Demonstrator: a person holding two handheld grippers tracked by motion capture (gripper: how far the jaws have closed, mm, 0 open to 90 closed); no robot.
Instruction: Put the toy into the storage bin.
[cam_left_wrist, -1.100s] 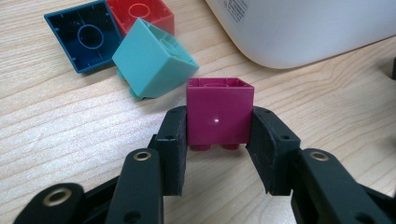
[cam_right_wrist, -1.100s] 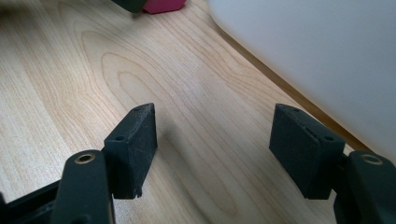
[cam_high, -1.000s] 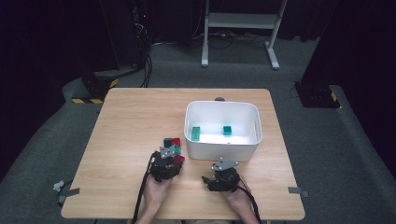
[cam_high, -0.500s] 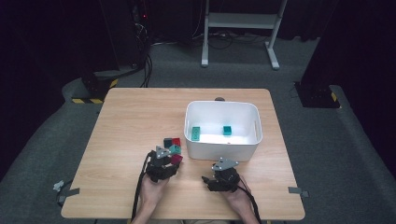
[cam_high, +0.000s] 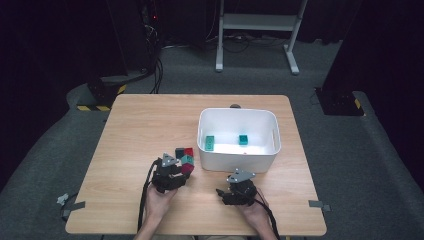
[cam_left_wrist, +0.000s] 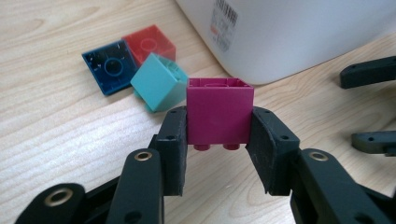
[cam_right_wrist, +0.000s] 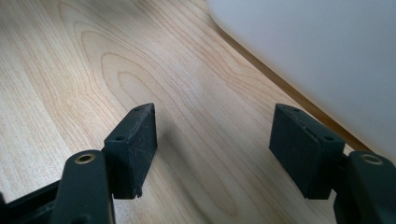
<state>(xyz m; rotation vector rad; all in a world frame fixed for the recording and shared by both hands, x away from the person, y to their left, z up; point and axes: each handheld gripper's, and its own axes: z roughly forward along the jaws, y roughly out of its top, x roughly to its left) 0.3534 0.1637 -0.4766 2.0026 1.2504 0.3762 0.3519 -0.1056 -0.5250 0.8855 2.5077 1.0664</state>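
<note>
High view places the left gripper (cam_high: 176, 170) at lower centre-left of the frame, on the wooden table (cam_high: 140, 125), with the white bin (cam_high: 238, 160) up and to the right of it. Left gripper view confirms the grip: both pads press the flanks of a magenta block (cam_left_wrist: 219, 111), which sits upside down between them, studs pointing toward the bottom of the frame and hollow underside toward the top. The block appears clear of the tabletop, judged from its shadow on the wood below. The deciding relation is the bin wall: in the left gripper view it occupies the upper right of the frame, just beyond the block and slightly to the right, so the held block lies short of the near wall and below its rim. Judgement: the coming move calls for a rise over that wall, then travel toward the upper right of the high view. Two green blocks (cam_high: 209, 143) already lie inside the bin. Three loose blocks stay at upper left of the left gripper view, a blue block (cam_left_wrist: 108, 66), a red block (cam_left_wrist: 149, 43) and a teal block (cam_left_wrist: 159, 83); the teal one is just beside the held block, and contact cannot be ruled out. The right gripper (cam_high: 226, 192) rests at lower centre of the high view, beside the bin's near wall; the right gripper view shows its jaws spread wide over bare wood, nothing between them. The left hand is the loaded one.
</note>
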